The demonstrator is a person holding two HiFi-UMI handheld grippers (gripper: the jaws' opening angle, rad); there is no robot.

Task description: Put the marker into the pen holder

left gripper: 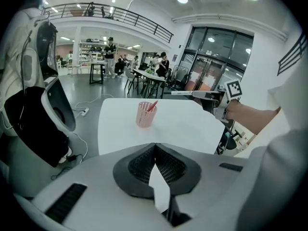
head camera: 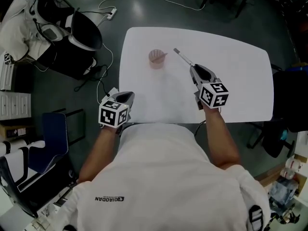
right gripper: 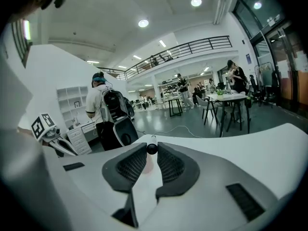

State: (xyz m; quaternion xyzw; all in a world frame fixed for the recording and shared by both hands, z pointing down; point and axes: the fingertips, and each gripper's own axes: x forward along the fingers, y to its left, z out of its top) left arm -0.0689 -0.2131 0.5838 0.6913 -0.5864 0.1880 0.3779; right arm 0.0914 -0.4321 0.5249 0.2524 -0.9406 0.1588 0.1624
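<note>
Marker (head camera: 183,57) held over the table, apart from the pen holder

The marker is clamped between the jaws of the right gripper (head camera: 193,69) and pointed toward the pink pen holder (head camera: 156,59), in which a red pen (left gripper: 151,106) is seen. The left gripper (left gripper: 155,147) is closed on nothing at the white table's (head camera: 236,81) near edge.

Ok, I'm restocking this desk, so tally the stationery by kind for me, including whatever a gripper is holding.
Pen holder: 1
Red pen, standing in the holder: 1
Marker, held in the right gripper: 1
Total: 3
</note>
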